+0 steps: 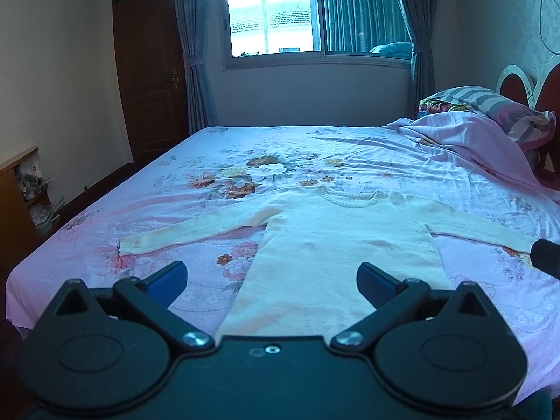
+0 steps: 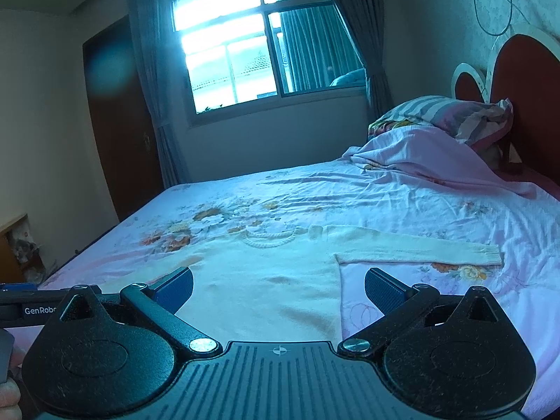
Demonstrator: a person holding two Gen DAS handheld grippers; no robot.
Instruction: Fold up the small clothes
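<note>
bare bedsheet (image 1: 350, 147) beyond sweater (image 1: 325, 245), rumpled quilt (image 1: 465, 133) far right

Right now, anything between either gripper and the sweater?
Nothing visible. The sweater lies flat on the bed sheet, sleeves spread, directly ahead of the open left gripper and open right gripper.

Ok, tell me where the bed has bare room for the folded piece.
Free: the floral sheet between the sweater collar and the window-side edge, and the strip near the left sleeve. Crowded: the headboard end, where the rumpled pink cover and pillow pile up. Both tools, left tool and right tool, hover open.
</note>
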